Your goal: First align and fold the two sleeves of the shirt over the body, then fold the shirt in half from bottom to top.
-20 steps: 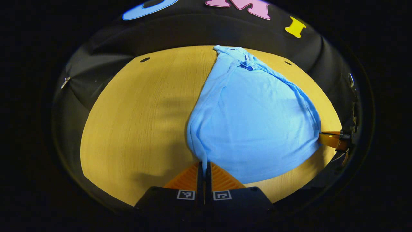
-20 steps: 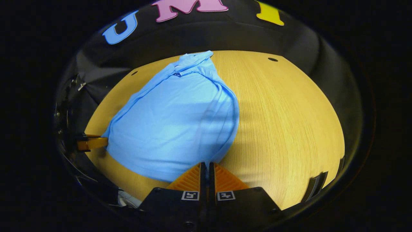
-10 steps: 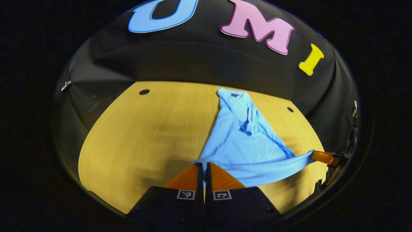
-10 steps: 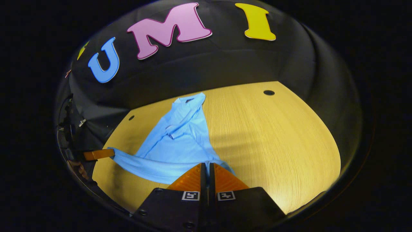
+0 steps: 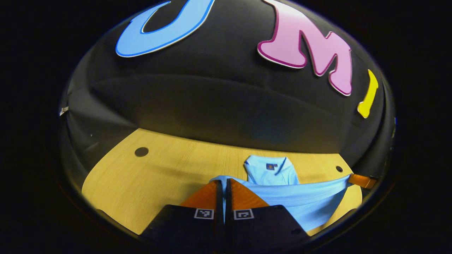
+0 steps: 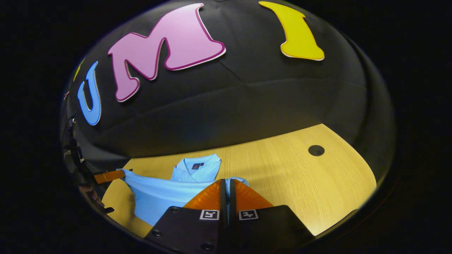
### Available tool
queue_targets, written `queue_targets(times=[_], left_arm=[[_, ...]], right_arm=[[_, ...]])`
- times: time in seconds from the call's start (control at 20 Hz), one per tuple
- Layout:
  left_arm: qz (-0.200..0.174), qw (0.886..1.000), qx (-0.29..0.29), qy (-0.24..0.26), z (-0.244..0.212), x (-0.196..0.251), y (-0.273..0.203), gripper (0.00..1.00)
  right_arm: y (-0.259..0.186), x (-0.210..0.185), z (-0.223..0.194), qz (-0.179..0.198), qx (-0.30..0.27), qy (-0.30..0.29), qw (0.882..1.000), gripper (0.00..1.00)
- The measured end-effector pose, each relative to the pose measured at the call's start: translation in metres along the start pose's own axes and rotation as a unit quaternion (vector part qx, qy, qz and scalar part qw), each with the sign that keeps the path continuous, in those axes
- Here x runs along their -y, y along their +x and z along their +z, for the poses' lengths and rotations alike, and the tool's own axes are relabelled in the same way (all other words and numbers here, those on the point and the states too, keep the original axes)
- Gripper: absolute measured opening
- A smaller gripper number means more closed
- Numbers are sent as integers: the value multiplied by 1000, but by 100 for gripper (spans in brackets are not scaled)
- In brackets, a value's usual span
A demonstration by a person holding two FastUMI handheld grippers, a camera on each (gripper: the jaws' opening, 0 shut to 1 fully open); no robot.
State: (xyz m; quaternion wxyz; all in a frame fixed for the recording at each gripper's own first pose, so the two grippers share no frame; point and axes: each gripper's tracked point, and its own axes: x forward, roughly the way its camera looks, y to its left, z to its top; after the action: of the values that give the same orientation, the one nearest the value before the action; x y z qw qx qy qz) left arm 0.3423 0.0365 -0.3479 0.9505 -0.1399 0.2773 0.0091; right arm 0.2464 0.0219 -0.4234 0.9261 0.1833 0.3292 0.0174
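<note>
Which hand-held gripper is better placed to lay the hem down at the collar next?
Neither alone; it likely takes both. The left hand-held gripper and right hand-held gripper each pinch a hem corner of the shirt, stretched level between them, just short of the collar.

We've carried the shirt's (image 5: 300, 203) bottom hem up off the table (image 5: 148, 183) & fwd toward the far edge; it now hangs stretched between left gripper (image 5: 224, 183) & right gripper (image 6: 227, 181), just short of the collar (image 6: 197, 165). A sec ago the body lay spread flat w/ hem at the near edge
</note>
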Motion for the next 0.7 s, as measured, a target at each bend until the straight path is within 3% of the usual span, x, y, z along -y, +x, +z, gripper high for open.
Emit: queue_targets(times=[0.2, 0.45, 0.7], left_arm=[[10, 998, 48, -27, 21, 3, 62, 6], [27, 997, 76, -10, 21, -2, 102, 5], [47, 996, 64, 25, 6, -1, 135, 6]], right_arm=[[73, 5, 26, -3, 35, 12, 999, 5], [144, 12, 27, -16, 48, 9, 999, 5], [184, 19, 12, -35, 30, 19, 999, 5]])
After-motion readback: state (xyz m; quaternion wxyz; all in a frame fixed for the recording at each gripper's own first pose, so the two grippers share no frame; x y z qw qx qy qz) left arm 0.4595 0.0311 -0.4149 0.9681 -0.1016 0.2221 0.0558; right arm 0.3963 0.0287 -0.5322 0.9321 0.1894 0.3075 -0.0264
